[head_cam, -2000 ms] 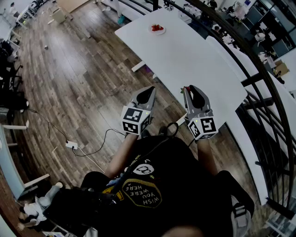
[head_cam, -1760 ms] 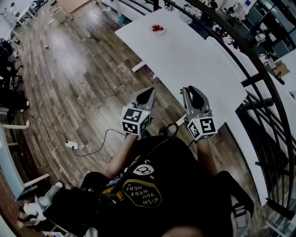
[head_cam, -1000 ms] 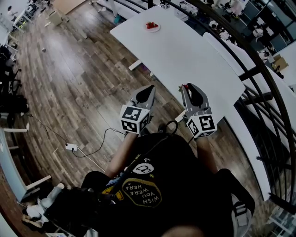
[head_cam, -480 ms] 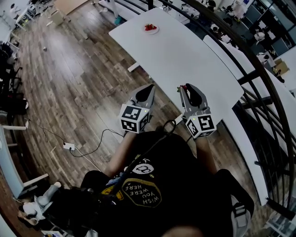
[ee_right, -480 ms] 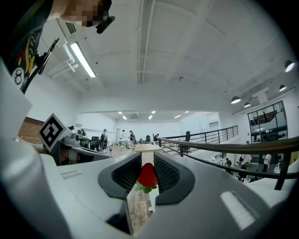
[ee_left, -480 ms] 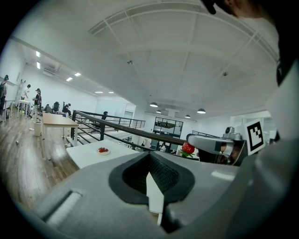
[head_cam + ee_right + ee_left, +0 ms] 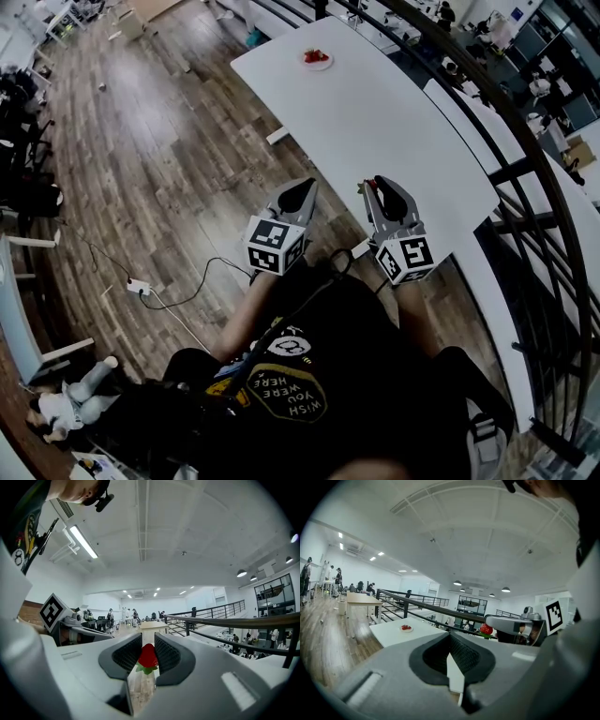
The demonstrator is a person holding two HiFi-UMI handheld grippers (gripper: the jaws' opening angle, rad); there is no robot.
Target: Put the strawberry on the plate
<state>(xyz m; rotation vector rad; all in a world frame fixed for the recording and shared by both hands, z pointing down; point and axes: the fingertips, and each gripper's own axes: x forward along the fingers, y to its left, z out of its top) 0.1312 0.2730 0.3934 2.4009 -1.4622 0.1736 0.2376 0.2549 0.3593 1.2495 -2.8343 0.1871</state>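
My right gripper [image 7: 148, 660] is shut on a red strawberry [image 7: 148, 656] with green leaves, pinched between its dark pads. In the head view this right gripper [image 7: 373, 185] hovers at the near edge of the long white table [image 7: 403, 122]. A small white plate [image 7: 318, 59] with red strawberries on it sits at the table's far end, well away from both grippers. The plate [image 7: 406, 628] also shows in the left gripper view. My left gripper [image 7: 305, 187] hangs left of the table over the floor, its jaws shut on nothing.
A dark metal railing [image 7: 525, 159] runs along the table's right side. Wooden floor [image 7: 159, 141] lies to the left, with a cable and power strip [image 7: 139, 288] on it. Chairs and clutter stand at the far left. The person's torso fills the lower frame.
Both grippers stay in front of the person with the strawberry still in the right jaws. Only the head view has swayed a little.
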